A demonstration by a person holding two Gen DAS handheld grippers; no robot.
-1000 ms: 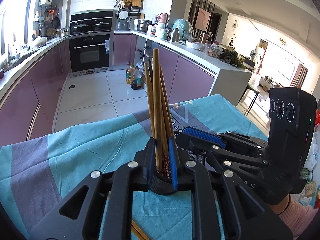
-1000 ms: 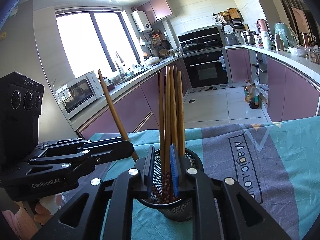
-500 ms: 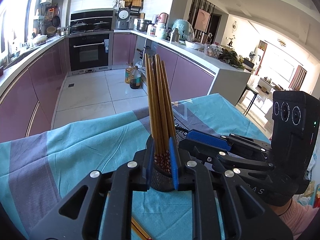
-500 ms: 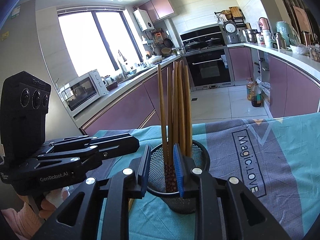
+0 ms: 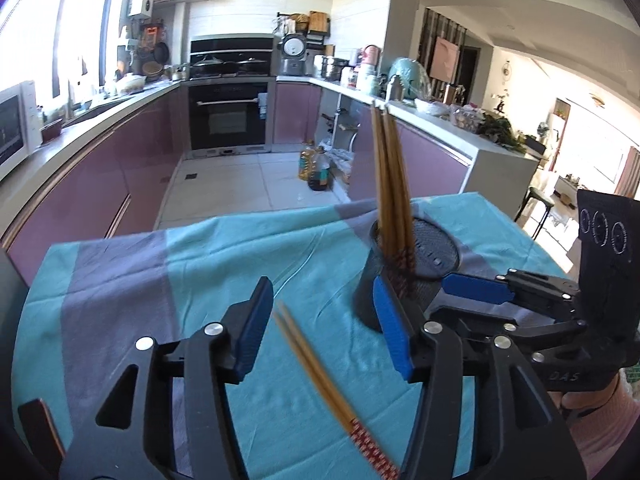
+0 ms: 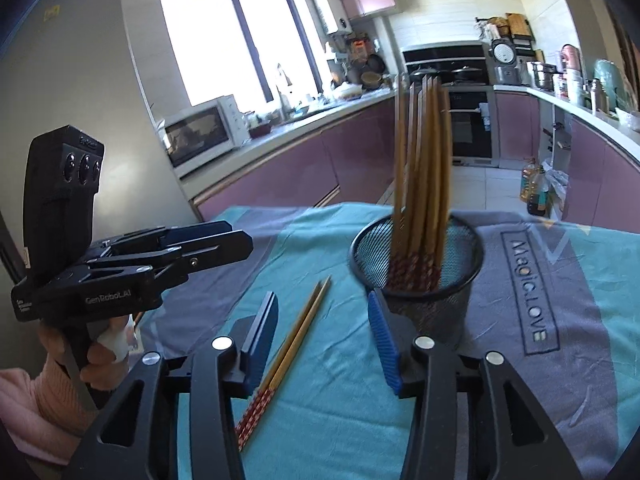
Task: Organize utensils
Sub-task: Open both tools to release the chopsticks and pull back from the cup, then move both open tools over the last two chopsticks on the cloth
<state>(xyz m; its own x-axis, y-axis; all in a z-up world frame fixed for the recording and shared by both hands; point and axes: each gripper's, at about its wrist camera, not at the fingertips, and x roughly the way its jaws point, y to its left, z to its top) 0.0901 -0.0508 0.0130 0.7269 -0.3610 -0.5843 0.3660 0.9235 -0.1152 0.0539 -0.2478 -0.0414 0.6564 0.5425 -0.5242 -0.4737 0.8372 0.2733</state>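
Observation:
A black mesh holder (image 6: 416, 268) stands on the teal and grey cloth with several wooden chopsticks (image 6: 420, 168) upright in it; it also shows in the left wrist view (image 5: 404, 268). A pair of chopsticks (image 6: 288, 352) with red patterned ends lies flat on the cloth to its left, also in the left wrist view (image 5: 324, 380). My left gripper (image 5: 320, 336) is open and empty above the lying pair. My right gripper (image 6: 324, 344) is open and empty, just in front of the holder and over the pair.
The cloth-covered table (image 5: 120, 280) ends at a far edge above the kitchen floor. Purple cabinets, an oven (image 5: 228, 116) and a microwave (image 6: 200, 132) line the room behind. Oil bottles (image 5: 316, 168) stand on the floor.
Both grippers have opened and let go of the chopsticks, which now stand in the holder. Both have drawn back and to the left, bringing the lying pair into view.

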